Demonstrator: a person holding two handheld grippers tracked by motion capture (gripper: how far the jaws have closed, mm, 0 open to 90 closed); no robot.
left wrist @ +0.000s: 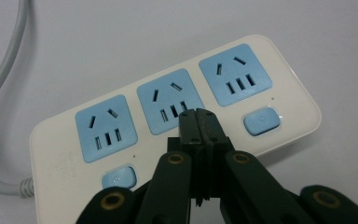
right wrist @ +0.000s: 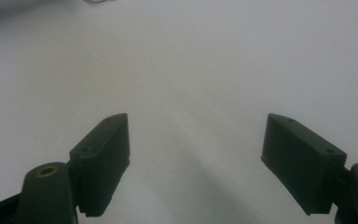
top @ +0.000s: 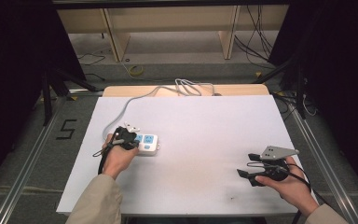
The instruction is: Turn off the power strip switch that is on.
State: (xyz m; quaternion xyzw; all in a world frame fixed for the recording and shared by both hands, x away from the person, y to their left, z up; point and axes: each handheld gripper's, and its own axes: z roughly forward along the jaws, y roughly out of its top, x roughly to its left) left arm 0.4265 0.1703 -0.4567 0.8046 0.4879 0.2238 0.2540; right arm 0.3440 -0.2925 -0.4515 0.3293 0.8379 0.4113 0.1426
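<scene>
Left gripper [left wrist: 199, 122]: clenched, tips over power strip [left wrist: 177, 116], apparently touching its middle socket | Right gripper [top: 248, 164]: released, at table's [top: 205, 126] 4 o'clock, well apart

Glossy white plastic power strip [left wrist: 177, 121], matt white table sheet [top: 205, 140], matt black jaws

From above, my white bench [top: 200, 140] is evenly and brightly lit while the room around it falls into darkness. Soft shadows sit under my hands. Over the power strip [left wrist: 177, 116] my picture is sharp, with mild glare on the plastic. My right view is hazy; its far edge blurs.
</scene>
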